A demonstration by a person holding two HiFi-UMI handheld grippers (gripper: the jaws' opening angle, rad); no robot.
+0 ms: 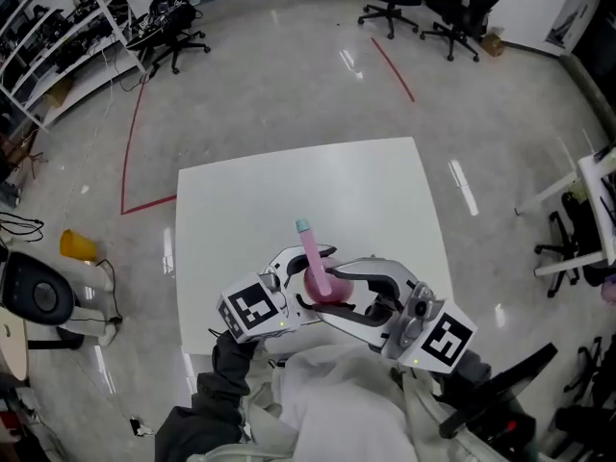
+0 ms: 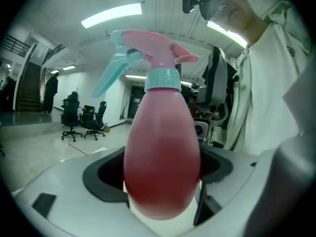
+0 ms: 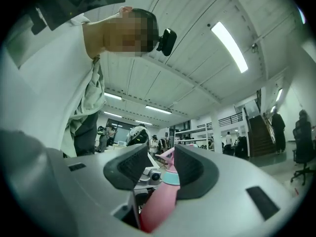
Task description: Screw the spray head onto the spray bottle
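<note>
Clamping from below, my left tongs (image 2: 160,174) are clenched on the fat belly of the pink pear-shaped plastic spray bottle (image 2: 162,147), held over the near part of the white square table (image 1: 289,191) with its top pointing away from me. My right tongs (image 3: 162,168) straddle the neck half-open, one pad close by the collar and the other clear of it, so nothing's gripped there. The pink-and-teal trigger spray head (image 2: 148,48) sits on the neck by its pale teal ring collar (image 2: 163,79). How far it's threaded, I can't tell. Next I'd close the right pads squarely on that ring, not the trigger. Then short turns about the bottle's own axis, left hand steady, stopping once snug.
</note>
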